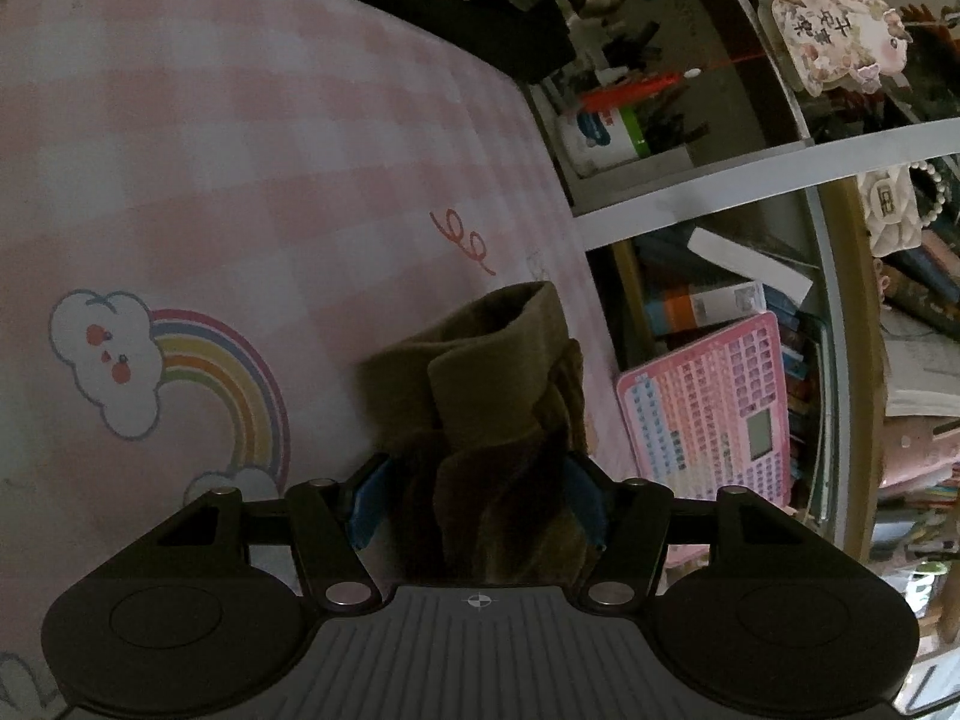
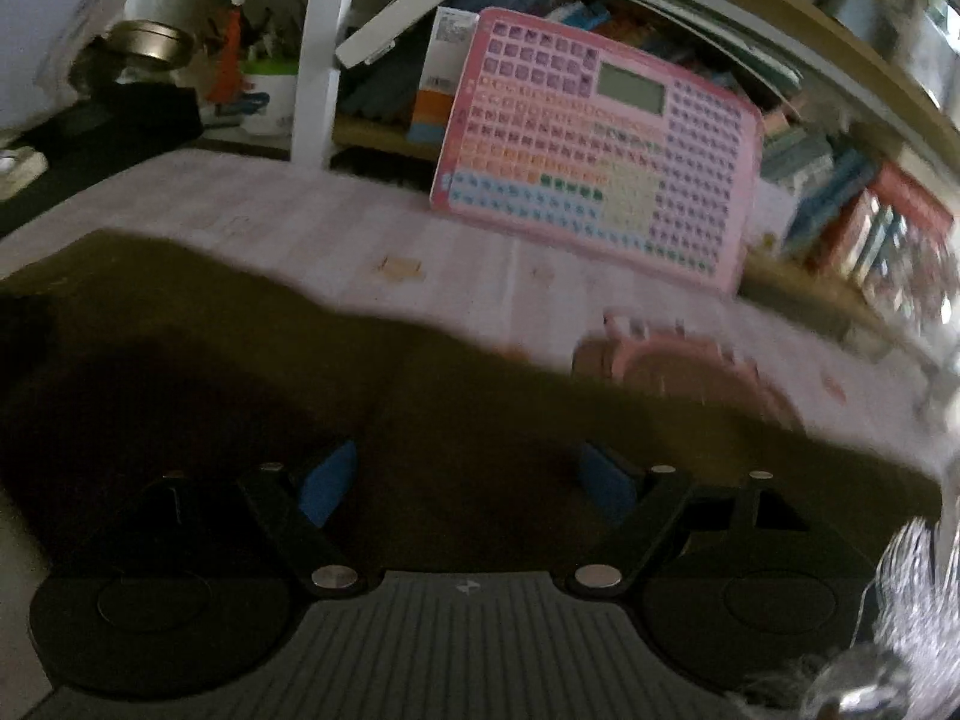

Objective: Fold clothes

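Note:
An olive-brown garment (image 1: 498, 396) hangs bunched between the blue pads of my left gripper (image 1: 474, 498), which is shut on it above a pink checked bed sheet (image 1: 240, 180). In the right wrist view the same olive garment (image 2: 420, 396) lies spread across the sheet (image 2: 420, 246), dark and blurred. My right gripper (image 2: 468, 486) sits low over it with its blue pads (image 2: 327, 483) wide apart; nothing shows between them but the cloth beneath.
A pink toy keyboard (image 1: 714, 414) leans against a bookshelf (image 1: 720, 300) at the bed's edge; it also shows in the right wrist view (image 2: 600, 162). A black item (image 1: 456, 18) lies at the sheet's far edge. Cluttered shelves (image 1: 660, 102) stand beyond.

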